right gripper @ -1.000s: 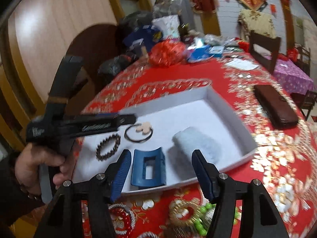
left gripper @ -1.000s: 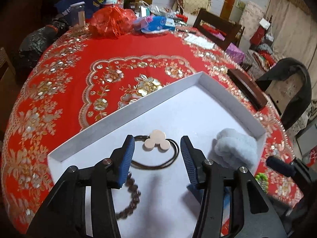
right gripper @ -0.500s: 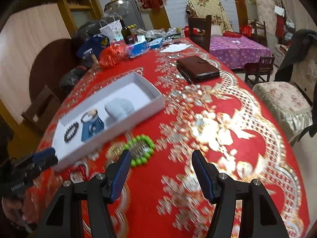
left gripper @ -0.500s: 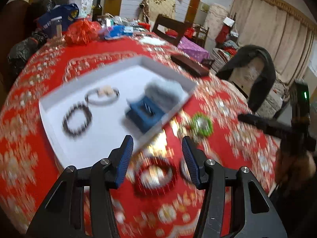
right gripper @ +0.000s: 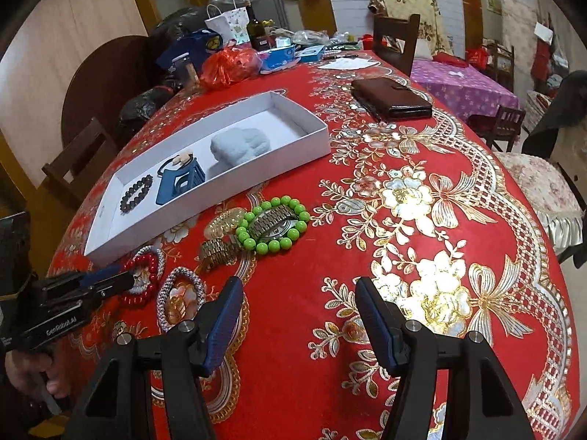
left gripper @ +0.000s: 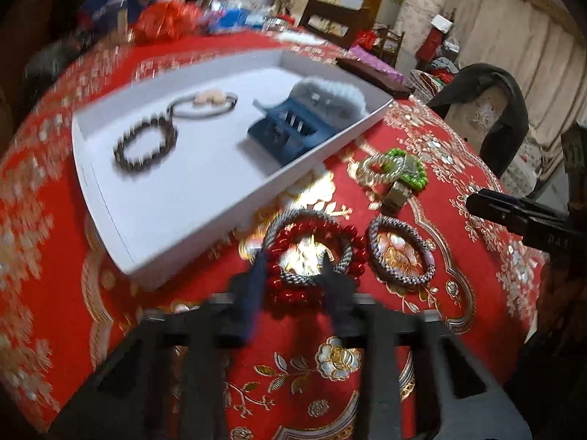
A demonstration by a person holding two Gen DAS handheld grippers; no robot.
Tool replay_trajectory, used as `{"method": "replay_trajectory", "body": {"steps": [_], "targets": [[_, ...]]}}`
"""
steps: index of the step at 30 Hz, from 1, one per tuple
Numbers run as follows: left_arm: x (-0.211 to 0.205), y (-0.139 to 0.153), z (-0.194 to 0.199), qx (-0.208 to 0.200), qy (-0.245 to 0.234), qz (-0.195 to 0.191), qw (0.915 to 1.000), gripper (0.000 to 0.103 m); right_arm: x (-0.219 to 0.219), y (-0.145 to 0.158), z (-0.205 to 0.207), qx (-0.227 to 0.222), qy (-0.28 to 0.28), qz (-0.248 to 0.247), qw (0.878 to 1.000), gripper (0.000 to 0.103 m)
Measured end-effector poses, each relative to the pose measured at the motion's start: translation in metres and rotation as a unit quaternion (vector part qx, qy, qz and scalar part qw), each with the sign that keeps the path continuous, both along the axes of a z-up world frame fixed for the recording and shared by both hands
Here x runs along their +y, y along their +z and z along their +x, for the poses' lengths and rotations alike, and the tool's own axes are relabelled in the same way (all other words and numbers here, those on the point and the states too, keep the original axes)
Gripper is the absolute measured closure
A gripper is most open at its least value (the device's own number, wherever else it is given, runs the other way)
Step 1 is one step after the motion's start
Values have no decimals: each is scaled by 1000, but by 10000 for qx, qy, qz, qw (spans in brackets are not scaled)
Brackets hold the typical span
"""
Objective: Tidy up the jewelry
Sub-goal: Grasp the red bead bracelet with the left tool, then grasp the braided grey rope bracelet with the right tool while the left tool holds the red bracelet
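Jewelry pieces lie loose on the red-and-gold tablecloth at the near wall of the shallow white cardboard tray. The left gripper, blurred, has its fingers parted around a red beaded bracelet stacked with a silver rope bangle, without clamping them. The right gripper hangs wide open, gripping nothing, over bare cloth. Only the right wrist view shows the gold watch ringed by green beads sharply, and a brown wallet. Inside the tray lie a dark bead bracelet, blue hair claw, hair tie and pale fluffy scrunchie.
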State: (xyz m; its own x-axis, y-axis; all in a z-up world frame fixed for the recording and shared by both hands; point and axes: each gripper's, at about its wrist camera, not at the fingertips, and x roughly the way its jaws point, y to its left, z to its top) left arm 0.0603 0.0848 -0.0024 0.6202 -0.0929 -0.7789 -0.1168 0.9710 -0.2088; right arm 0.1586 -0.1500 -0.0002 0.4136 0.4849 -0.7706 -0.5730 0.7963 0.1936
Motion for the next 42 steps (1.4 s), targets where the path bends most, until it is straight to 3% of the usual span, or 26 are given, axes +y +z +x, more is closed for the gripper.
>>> {"method": "replay_trajectory", "body": {"steps": [2, 10, 21, 27, 30, 33, 37, 42], "targets": [[5, -1, -4, 4, 129, -116, 9998, 95, 1, -1, 2, 25, -9, 0, 10000, 42], [1, 14, -26, -318, 14, -282, 9991, 95, 4, -2, 1, 28, 79, 101, 9999, 42], [5, 22, -36, -493, -60, -356, 9981, 95, 46, -5, -25, -33, 1096, 134, 9939, 42], [9, 41, -47, -674, -68, -576, 9960, 95, 69, -22, -26, -115, 1338, -180, 9908, 66], [10, 52, -51, -782, -52, -587, 9952, 95, 81, -25, -33, -431, 1541, -395, 9863, 68], [12, 61, -50, -846, -38, -548, 9949, 95, 86, -25, -36, -512, 1643, -487, 9839, 76], [12, 62, -49, -819, -33, -575, 9950, 95, 81, -25, -33, -477, 1532, -476, 9859, 94], [12, 63, -49, -822, -36, -541, 9951, 95, 73, -24, -34, -466, 1404, -506, 9877, 97]]}}
